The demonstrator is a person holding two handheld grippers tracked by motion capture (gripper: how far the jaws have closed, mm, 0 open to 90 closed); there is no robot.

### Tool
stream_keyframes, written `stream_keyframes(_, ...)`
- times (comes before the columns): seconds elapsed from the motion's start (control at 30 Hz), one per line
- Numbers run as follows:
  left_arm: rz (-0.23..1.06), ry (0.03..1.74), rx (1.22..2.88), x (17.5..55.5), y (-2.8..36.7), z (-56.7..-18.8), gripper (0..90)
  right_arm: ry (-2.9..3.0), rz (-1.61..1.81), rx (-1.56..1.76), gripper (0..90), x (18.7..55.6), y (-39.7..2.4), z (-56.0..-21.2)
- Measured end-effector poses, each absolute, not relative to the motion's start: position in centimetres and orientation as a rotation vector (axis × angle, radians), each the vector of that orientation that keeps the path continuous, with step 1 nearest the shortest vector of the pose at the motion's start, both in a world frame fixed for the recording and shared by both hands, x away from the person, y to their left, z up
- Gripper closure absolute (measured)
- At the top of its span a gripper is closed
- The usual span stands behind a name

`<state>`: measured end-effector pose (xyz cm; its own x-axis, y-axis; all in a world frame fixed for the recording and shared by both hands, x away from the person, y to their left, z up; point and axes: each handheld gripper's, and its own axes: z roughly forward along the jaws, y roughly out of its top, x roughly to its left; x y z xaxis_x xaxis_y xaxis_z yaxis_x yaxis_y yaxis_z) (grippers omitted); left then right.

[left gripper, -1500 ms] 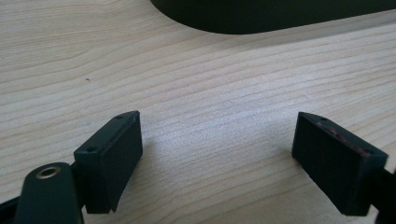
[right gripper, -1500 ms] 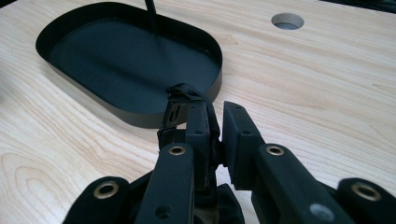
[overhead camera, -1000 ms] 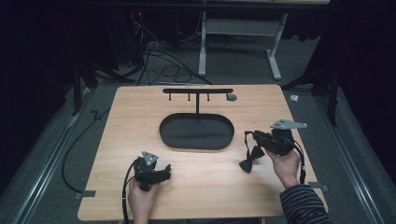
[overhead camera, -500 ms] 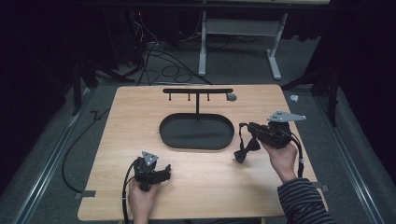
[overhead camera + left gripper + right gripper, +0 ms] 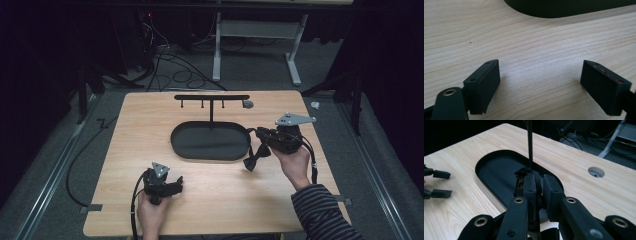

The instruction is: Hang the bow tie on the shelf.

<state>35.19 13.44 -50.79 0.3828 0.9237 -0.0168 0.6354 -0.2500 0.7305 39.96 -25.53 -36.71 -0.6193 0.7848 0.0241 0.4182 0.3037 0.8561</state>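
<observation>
A black bow tie [image 5: 255,158] on a strap dangles just above the wooden table, by the right end of the black oval tray [image 5: 210,150]. My right gripper [image 5: 259,133] is shut on its strap [image 5: 524,173], level and pointing left over the tray's rim [image 5: 496,175]. From the tray rises a thin post [image 5: 530,142] carrying a black crossbar with small hooks [image 5: 211,97]. My left gripper [image 5: 176,184] rests near the front of the table, open, with bare wood between its jaws [image 5: 541,72]. In the right gripper view the left gripper [image 5: 439,183] sits at the far left.
A round hole [image 5: 247,104] sits in the table just right of the crossbar. Cables [image 5: 165,55] and a desk frame [image 5: 260,30] lie on the dark floor behind. The table's front edge [image 5: 210,234] is close to both hands.
The right gripper has carried the bow tie up and leftward, nearer the tray's right end. The left gripper has stayed put.
</observation>
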Motion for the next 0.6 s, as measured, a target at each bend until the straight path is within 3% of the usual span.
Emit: stream_keyframes(0.6, 0.56, 1.336, 1.985, 35.2, 13.4, -50.8, 16.4, 2.188, 1.259, 1.009, 82.8, 41.3, -23.2, -35.1)
